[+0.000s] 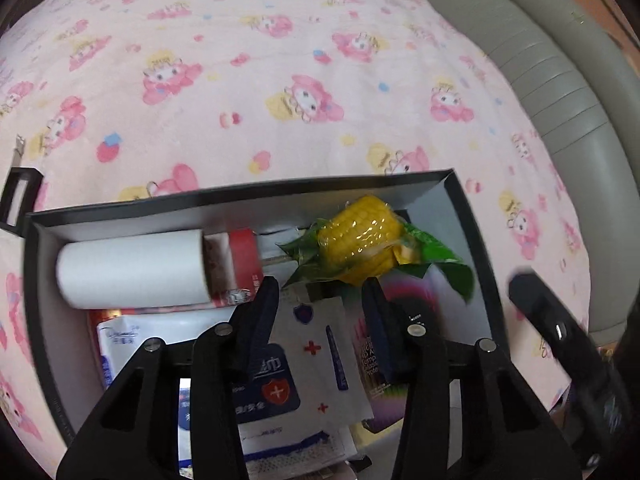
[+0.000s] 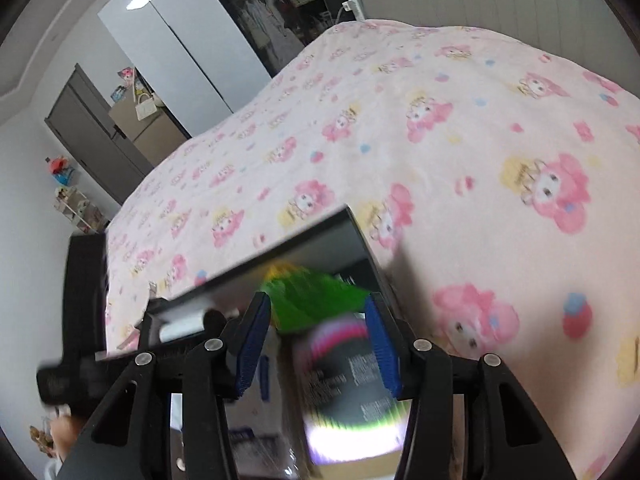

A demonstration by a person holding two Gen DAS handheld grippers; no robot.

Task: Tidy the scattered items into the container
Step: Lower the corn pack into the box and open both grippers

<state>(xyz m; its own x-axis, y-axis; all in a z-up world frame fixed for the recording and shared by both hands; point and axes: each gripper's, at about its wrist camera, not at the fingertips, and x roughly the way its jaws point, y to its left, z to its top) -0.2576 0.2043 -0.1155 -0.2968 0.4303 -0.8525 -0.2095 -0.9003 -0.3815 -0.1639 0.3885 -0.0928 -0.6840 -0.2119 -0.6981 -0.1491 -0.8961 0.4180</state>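
Note:
A black open box [image 1: 248, 199] lies on the pink patterned bedspread. It holds a white roll [image 1: 132, 270], a red-banded packet [image 1: 242, 254], a packed yellow corn cob in green wrap [image 1: 366, 238], a white wipes pack [image 1: 308, 344] and a tissue pack [image 1: 124, 338]. My left gripper [image 1: 320, 284] is open and empty just above the box contents, near the corn. My right gripper [image 2: 318, 306] is open over the box's right end [image 2: 360, 232], above the green wrap [image 2: 316, 300] and a dark colourful packet [image 2: 348, 376]. It also shows blurred in the left wrist view [image 1: 560, 320].
The pink cartoon bedspread [image 1: 280, 80] spreads beyond the box. A grey padded headboard [image 1: 560, 80] curves along the right. A black strap buckle [image 1: 18, 196] lies left of the box. Wardrobe and shelves [image 2: 120, 120] stand beyond the bed.

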